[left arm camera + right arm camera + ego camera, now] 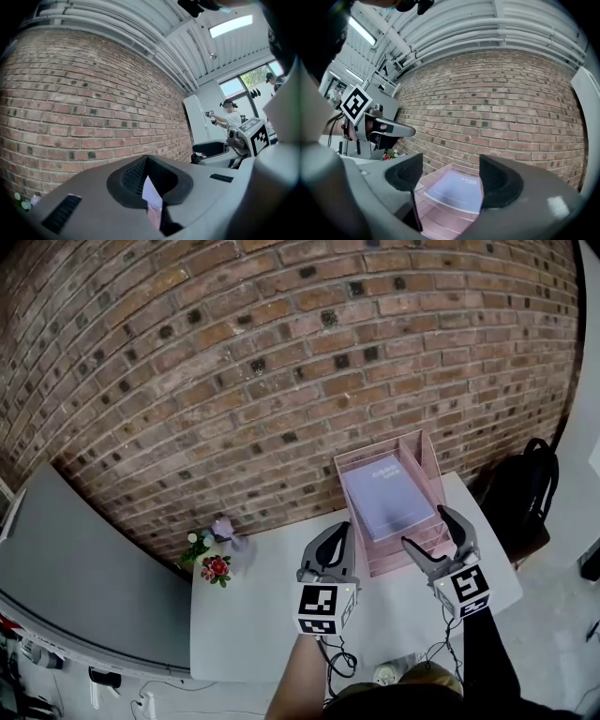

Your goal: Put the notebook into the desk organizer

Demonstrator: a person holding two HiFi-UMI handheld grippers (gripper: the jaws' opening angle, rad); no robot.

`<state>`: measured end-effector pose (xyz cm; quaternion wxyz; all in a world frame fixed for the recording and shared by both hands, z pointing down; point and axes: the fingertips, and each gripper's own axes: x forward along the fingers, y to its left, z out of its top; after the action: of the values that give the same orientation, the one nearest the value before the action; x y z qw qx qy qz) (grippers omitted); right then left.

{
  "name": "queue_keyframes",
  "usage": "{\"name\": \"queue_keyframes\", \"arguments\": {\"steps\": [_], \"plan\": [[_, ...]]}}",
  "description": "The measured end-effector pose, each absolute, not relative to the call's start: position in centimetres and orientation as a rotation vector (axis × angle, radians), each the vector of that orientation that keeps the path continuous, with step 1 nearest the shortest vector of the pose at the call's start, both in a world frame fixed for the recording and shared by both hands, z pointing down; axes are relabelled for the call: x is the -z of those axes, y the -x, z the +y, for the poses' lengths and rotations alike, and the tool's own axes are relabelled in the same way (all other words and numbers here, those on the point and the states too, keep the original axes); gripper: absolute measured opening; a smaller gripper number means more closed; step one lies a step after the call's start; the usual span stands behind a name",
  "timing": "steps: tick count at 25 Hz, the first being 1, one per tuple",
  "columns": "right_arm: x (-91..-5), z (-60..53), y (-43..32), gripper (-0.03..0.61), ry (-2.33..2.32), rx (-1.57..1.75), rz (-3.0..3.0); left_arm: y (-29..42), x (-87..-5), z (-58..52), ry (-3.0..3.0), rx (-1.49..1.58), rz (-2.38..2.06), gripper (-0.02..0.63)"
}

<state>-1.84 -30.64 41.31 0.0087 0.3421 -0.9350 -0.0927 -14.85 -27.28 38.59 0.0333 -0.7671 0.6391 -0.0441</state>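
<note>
The lavender notebook lies flat in the top tray of the pink desk organizer, which stands at the back of the white table against the brick wall. My right gripper is open just in front of the organizer's right corner. In the right gripper view the notebook and the organizer show between the spread jaws of the right gripper, which holds nothing. My left gripper is shut at the organizer's left front corner. The left gripper shows only a thin white-and-pink sliver through its closed jaws.
A small vase of flowers stands at the table's back left. A bare part of the table lies between it and the grippers. A black bag on a chair sits right of the table. Cables hang at the front edge.
</note>
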Motion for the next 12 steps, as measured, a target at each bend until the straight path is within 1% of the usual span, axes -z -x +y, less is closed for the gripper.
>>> {"name": "queue_keyframes", "arguments": {"steps": [12], "plan": [[-41.0,-30.3,3.1,0.38,-1.023,0.267,-2.935,16.1,-38.1,-26.8,2.348,0.119,1.988,0.008]]}}
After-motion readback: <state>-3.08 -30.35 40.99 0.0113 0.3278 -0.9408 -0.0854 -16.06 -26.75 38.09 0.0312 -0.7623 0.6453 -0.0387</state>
